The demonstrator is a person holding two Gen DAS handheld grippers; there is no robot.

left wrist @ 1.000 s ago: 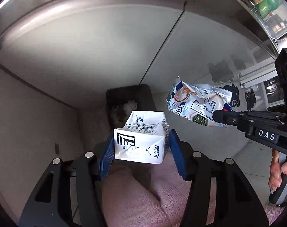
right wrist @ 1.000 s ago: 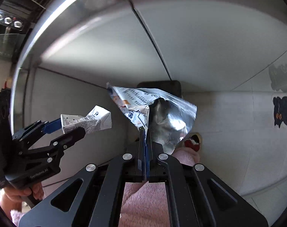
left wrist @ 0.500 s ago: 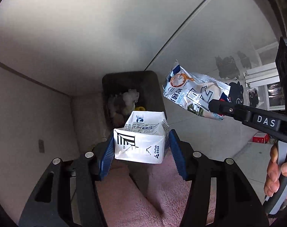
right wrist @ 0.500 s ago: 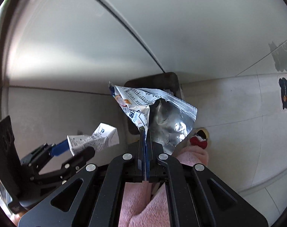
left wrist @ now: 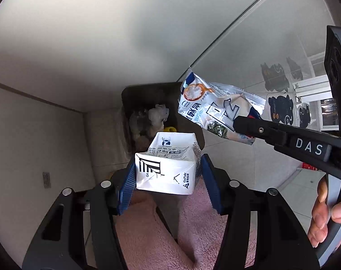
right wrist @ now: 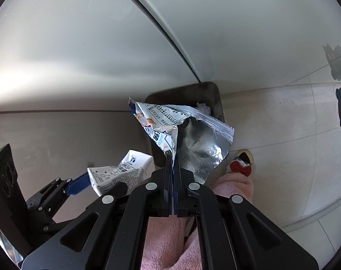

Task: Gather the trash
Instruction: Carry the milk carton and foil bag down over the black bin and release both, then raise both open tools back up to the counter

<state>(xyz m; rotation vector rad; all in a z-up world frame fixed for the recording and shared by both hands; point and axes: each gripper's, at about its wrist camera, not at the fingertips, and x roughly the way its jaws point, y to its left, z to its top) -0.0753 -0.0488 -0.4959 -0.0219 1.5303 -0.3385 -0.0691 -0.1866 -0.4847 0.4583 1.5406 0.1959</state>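
Trash bin (left wrist: 148, 94) sits on the floor below both grippers; left gripper (left wrist: 166, 175) clamps a white milk carton (left wrist: 166, 168) above it, right gripper (right wrist: 171, 157) pinches a foil snack bag (right wrist: 193, 139) over its opening

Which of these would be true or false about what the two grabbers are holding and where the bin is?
1. The left gripper clamps a white carton. True.
2. The right gripper is open and holds nothing. False: it is shut on a crumpled snack bag.
3. The dark bin already has trash in it. True: pale crumpled pieces lie inside.
4. The carton is lying inside the bin. False: it is in the air, between the blue pads.
5. The bag's inside is silvery foil. True, as the right wrist view shows.
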